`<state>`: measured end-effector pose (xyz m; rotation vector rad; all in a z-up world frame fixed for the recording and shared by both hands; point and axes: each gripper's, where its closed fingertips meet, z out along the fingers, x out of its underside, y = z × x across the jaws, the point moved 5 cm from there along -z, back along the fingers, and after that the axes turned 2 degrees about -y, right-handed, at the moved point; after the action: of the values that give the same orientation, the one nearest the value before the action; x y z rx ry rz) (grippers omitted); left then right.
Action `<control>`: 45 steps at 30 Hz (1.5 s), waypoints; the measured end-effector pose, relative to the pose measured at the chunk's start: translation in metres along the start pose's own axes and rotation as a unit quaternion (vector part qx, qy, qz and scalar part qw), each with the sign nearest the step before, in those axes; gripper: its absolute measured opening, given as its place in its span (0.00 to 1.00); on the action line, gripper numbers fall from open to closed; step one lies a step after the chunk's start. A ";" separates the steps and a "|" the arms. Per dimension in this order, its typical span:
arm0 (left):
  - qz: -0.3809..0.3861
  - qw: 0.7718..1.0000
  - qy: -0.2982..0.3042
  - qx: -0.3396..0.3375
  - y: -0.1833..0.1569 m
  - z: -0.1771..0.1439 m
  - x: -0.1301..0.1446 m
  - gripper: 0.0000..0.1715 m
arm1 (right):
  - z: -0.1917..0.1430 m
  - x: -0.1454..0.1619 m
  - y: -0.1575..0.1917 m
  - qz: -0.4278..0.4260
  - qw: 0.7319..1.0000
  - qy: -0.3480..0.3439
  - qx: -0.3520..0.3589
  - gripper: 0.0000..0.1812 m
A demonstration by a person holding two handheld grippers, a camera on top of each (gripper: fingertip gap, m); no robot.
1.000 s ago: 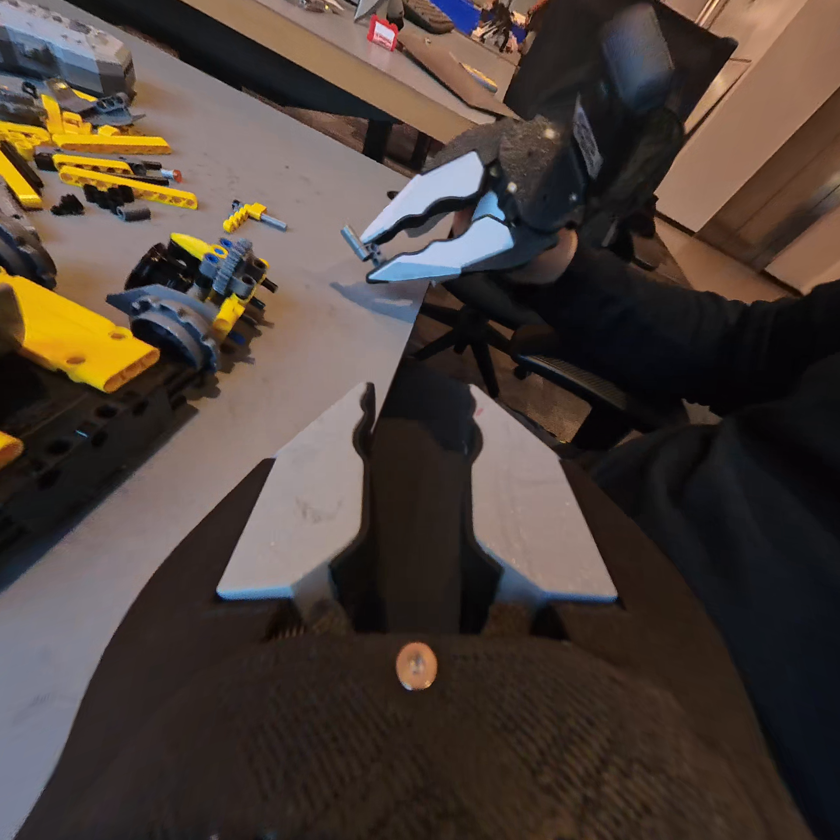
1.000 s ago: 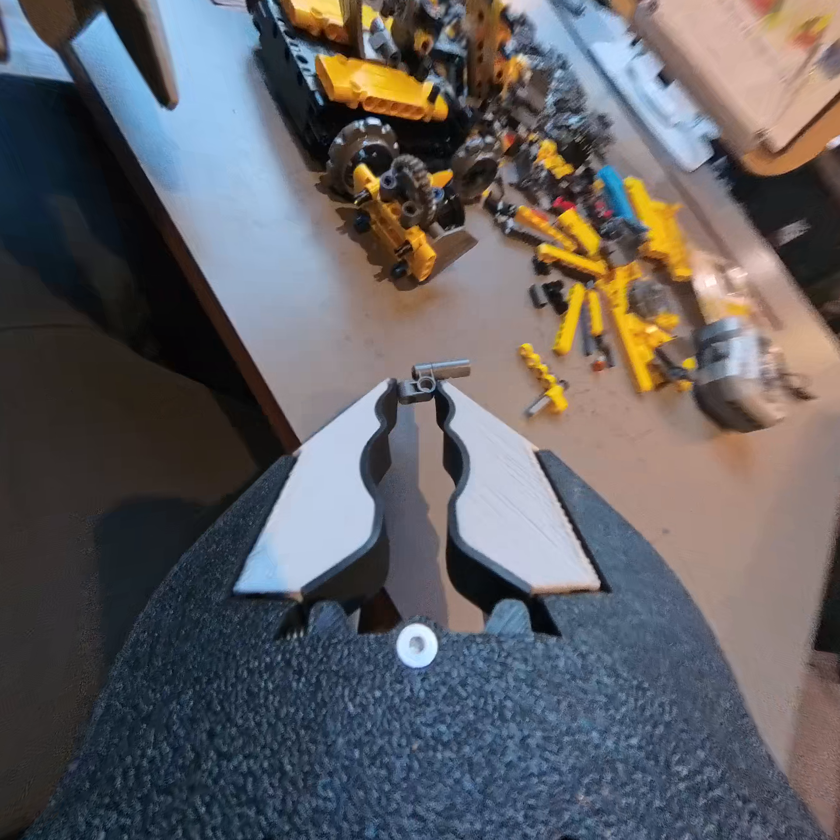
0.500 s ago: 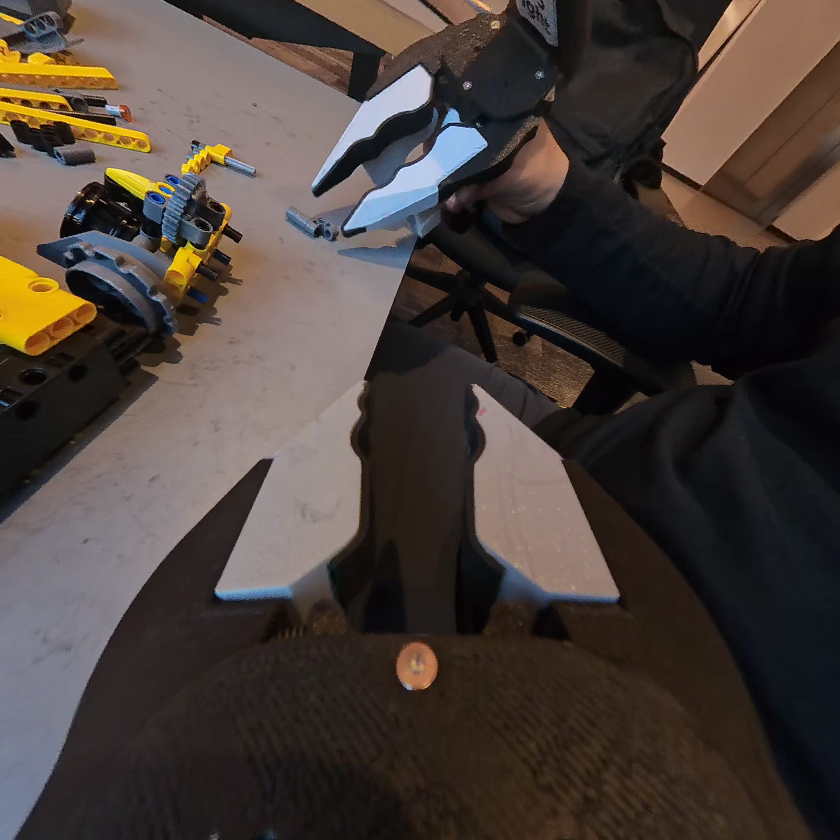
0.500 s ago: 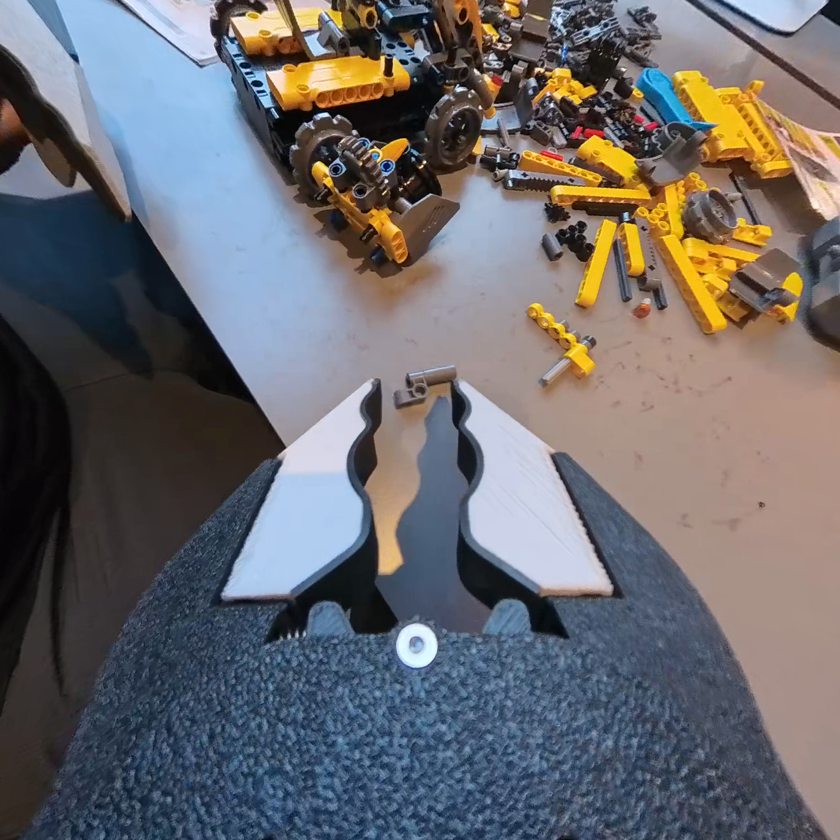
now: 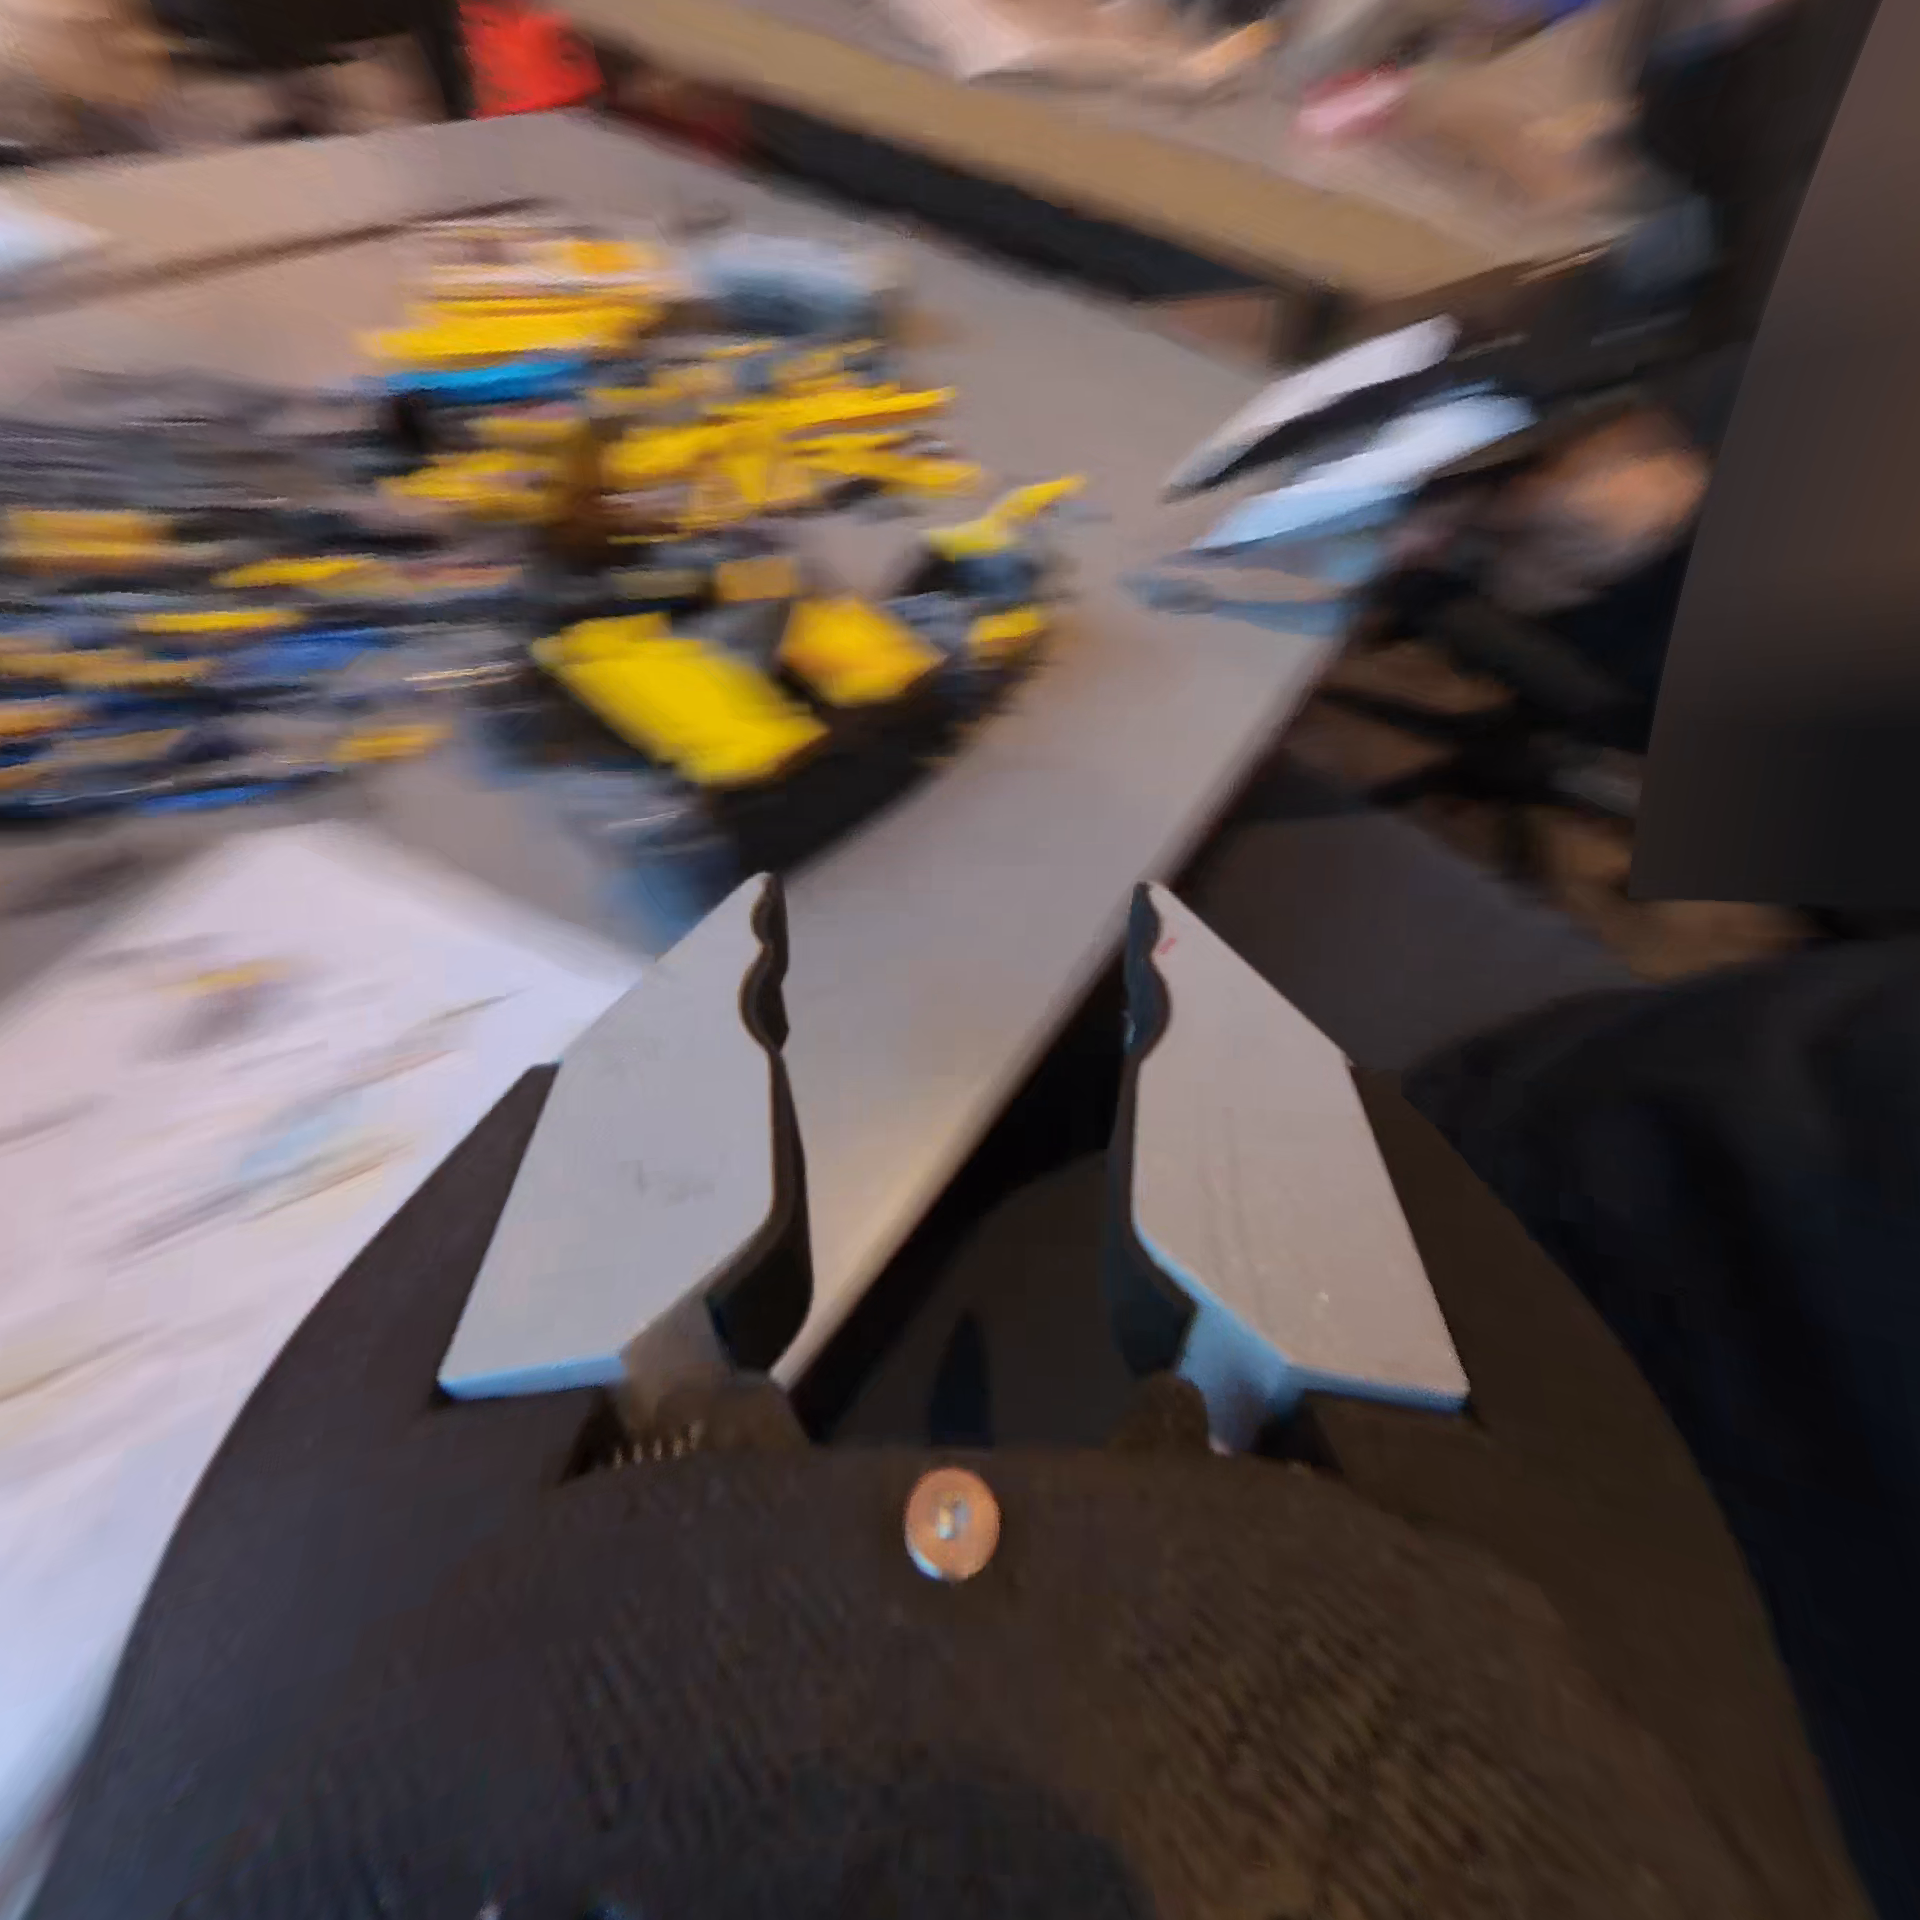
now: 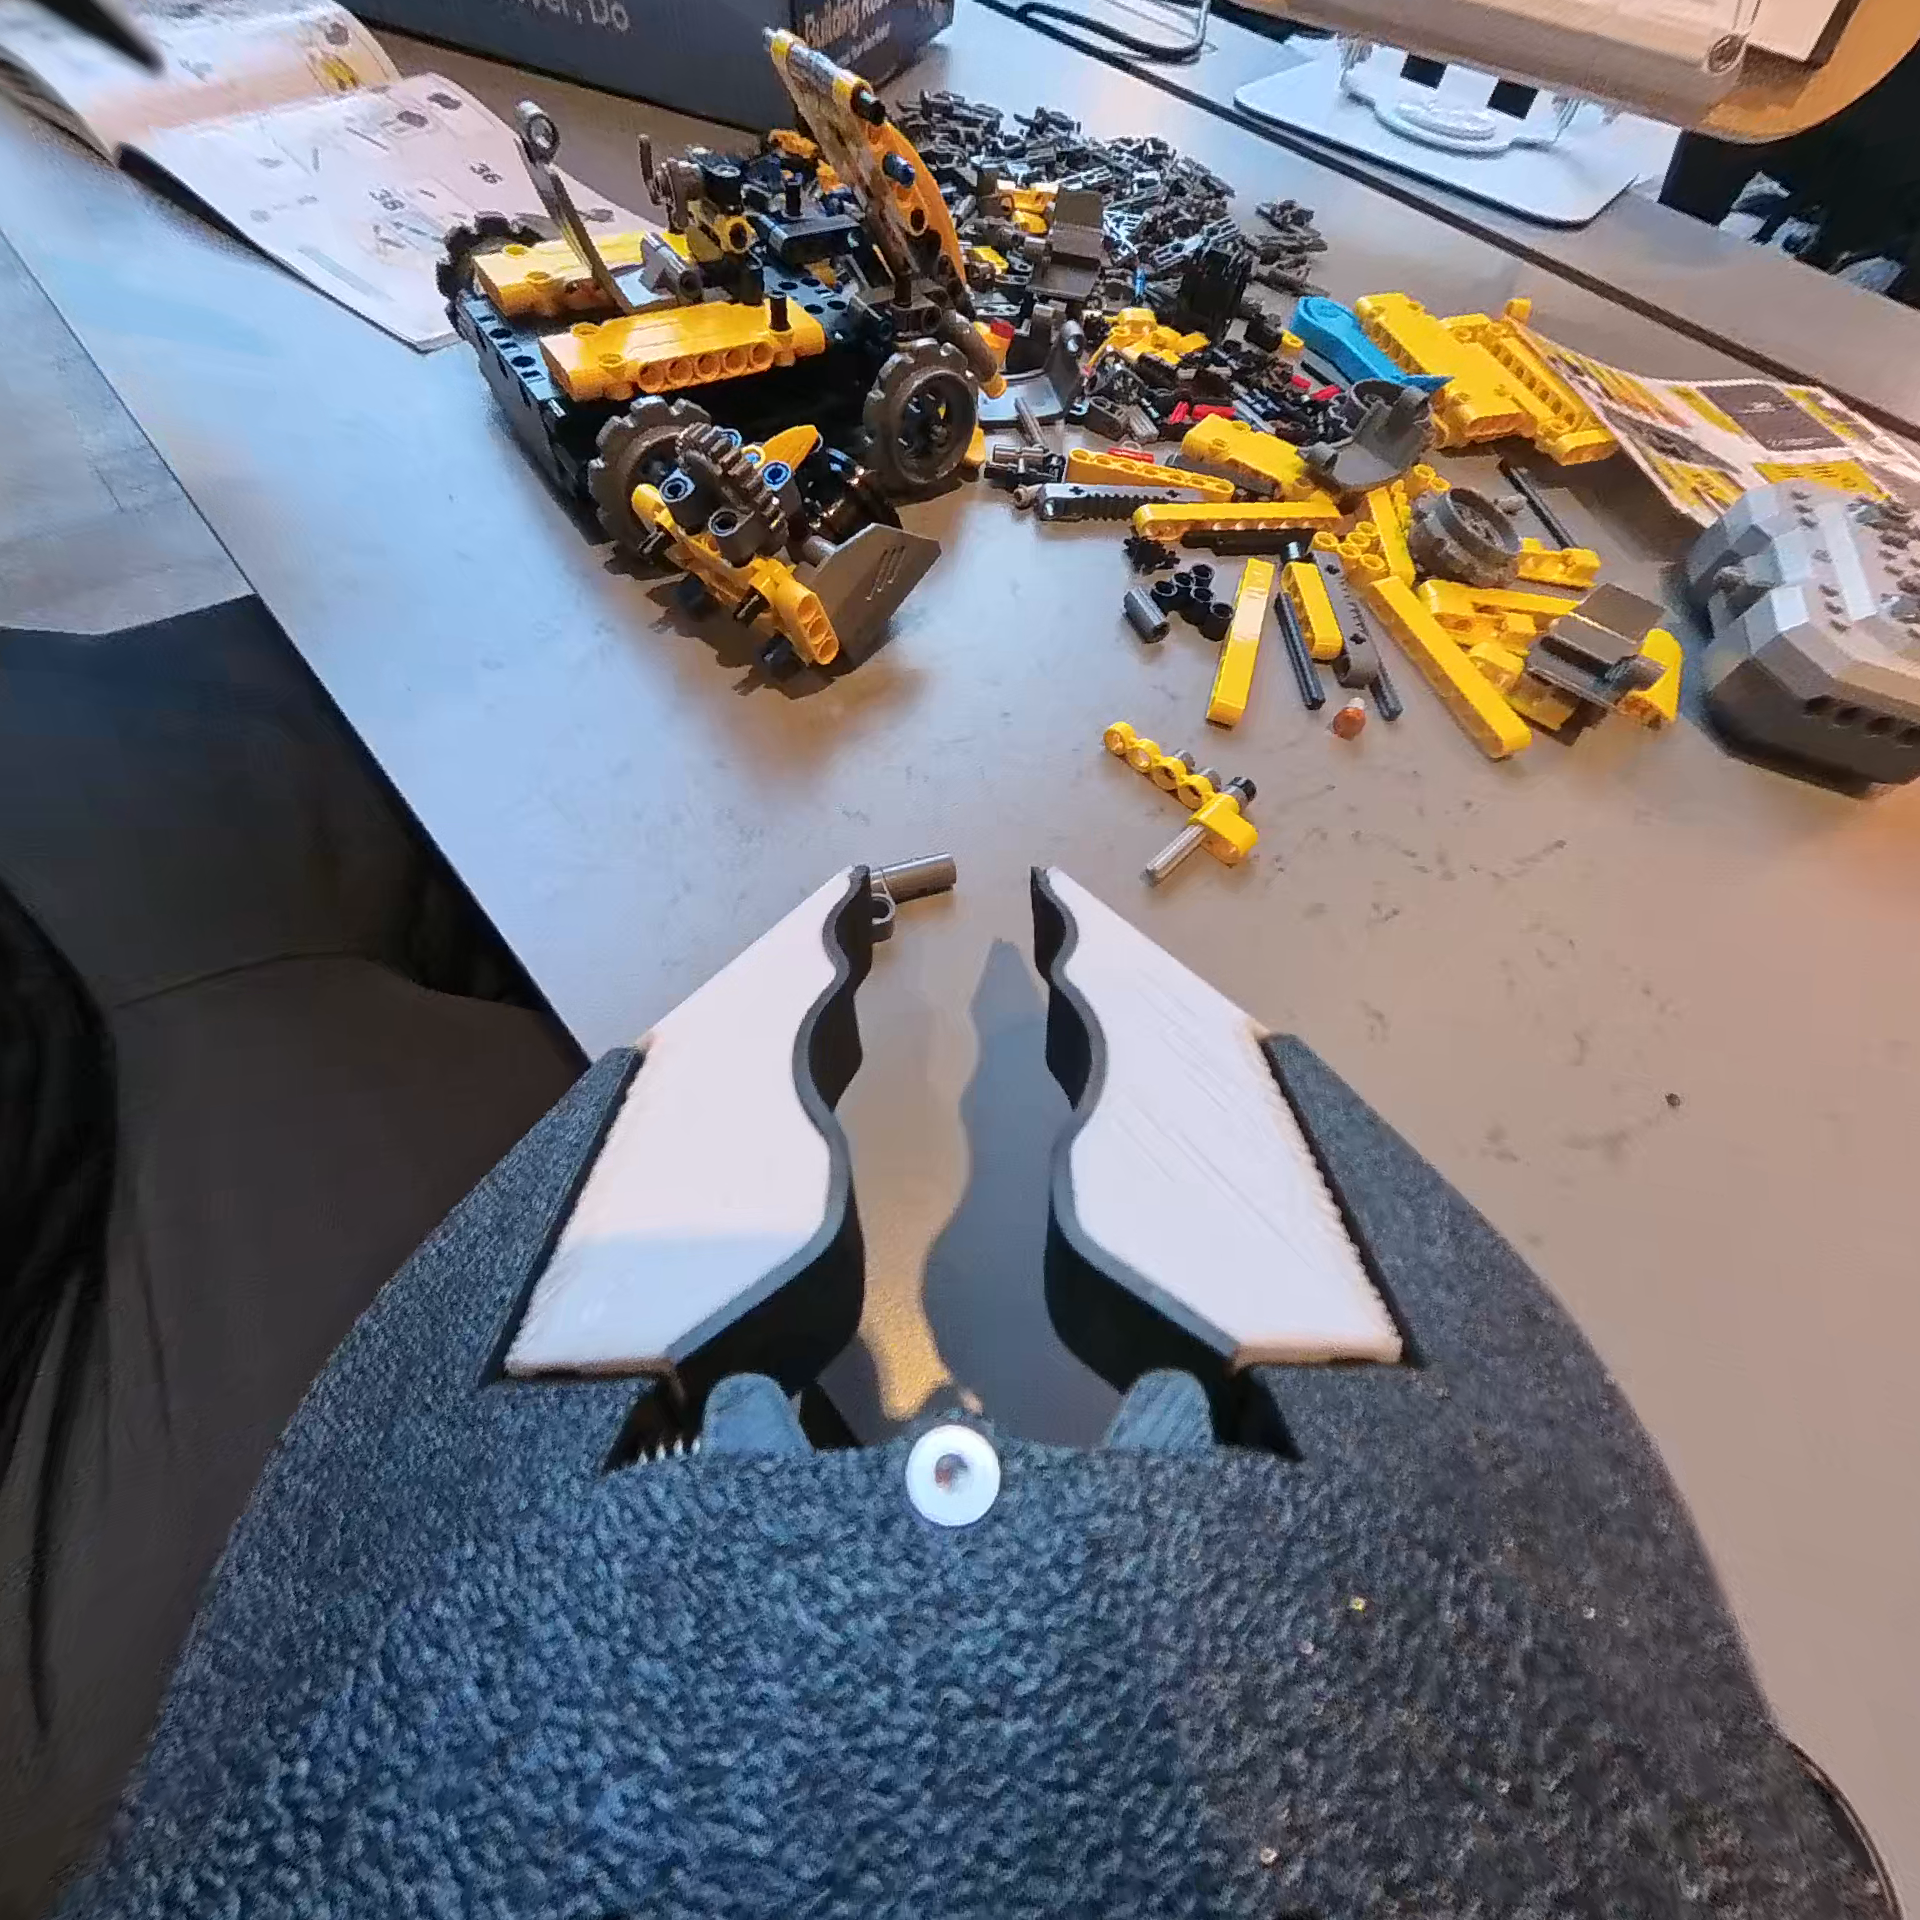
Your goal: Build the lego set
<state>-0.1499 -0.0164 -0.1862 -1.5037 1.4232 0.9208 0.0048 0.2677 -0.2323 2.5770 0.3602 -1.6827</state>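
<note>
Grey pin [image 6: 914, 878]: lying on worktop [image 6: 623, 790], touching left fingertip of right tongs [image 6: 943, 883]
Right tongs: parted, holding nothing
Left tongs [image 5: 951, 899]: spread wide, empty, over near worktop edge

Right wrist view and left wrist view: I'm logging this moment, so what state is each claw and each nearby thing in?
Right claw: open, holding nothing.
Small grey connector piece: lying on the table, at the tip of the right claw's left finger.
Left claw: open, empty, over the table edge.
Yellow and black model vehicle: partly built, standing on the table.
Instruction booklet: lying open.
</note>
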 end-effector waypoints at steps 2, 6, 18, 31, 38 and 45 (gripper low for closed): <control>-0.007 0.995 0.047 -0.089 0.041 -0.029 -0.008 0.35 | 0.000 0.000 0.000 0.003 1.000 0.000 -0.003 0.16; -0.061 0.985 0.139 -0.082 0.090 -0.048 -0.020 0.48 | 0.000 0.000 -0.001 0.015 1.000 -0.003 -0.008 0.16; 0.042 0.969 0.235 0.061 0.130 -0.027 0.000 0.44 | 0.004 0.004 0.003 -0.015 1.000 0.024 0.009 0.15; 0.109 0.917 0.379 0.053 0.133 0.025 0.026 0.44 | 0.004 0.002 0.000 0.013 1.000 0.012 0.001 0.14; 0.102 0.924 0.367 0.043 0.129 0.025 0.027 0.37 | 0.002 0.001 0.002 0.003 1.000 0.006 0.000 0.14; 0.100 0.933 0.344 0.042 0.123 0.022 0.028 0.21 | -0.010 -0.032 0.010 0.002 0.999 -0.052 -0.006 0.14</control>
<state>-0.2688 -0.0060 -0.2316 -1.7237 2.1144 0.4356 0.0039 0.2545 -0.1995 2.4680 0.3582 -1.7993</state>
